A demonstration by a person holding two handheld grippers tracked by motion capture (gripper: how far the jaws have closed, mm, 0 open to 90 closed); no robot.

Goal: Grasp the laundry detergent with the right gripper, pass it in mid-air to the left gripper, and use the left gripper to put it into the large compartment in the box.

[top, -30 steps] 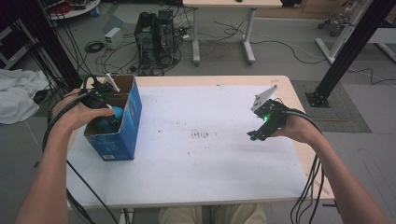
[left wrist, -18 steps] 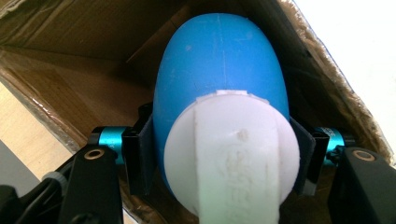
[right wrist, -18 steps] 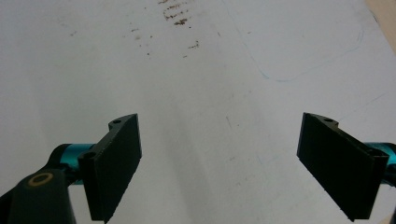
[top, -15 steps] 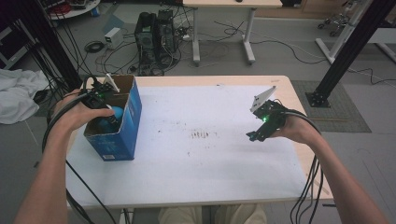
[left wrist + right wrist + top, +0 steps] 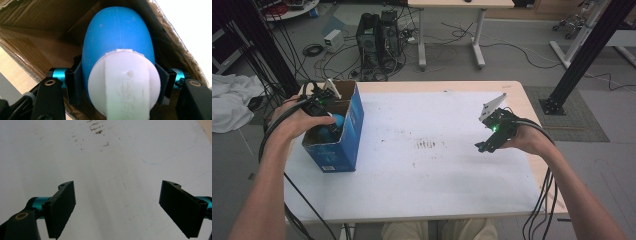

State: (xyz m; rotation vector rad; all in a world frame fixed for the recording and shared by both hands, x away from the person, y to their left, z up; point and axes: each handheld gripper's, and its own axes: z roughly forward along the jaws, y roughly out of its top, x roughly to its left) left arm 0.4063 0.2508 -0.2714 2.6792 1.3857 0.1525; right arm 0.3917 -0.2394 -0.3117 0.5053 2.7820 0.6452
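Blue bottle [image 5: 117, 37] with its white cap [image 5: 123, 82] sits inside the cardboard box [image 5: 354, 125] at the table's left, pinched at the shoulder by the left gripper [image 5: 117, 85], whose jaws have just eased slightly. Smooth rigid plastic, probably light and slippery: grip below the cap. High view places the box; the right gripper [image 5: 125, 210] hovers spread, empty.

In the left gripper view, the bottom edge cuts off the white cap [image 5: 125, 85] of the blue bottle [image 5: 117, 37] held in the left claw [image 5: 117, 85]. The raised letters on the cap are too blurry to read. From above, the box [image 5: 354, 132] wall and the hand [image 5: 299, 122] hide most of the bottle, and the claw tips are hidden inside the box. The right claw [image 5: 484, 146] is too small there to see its gap.
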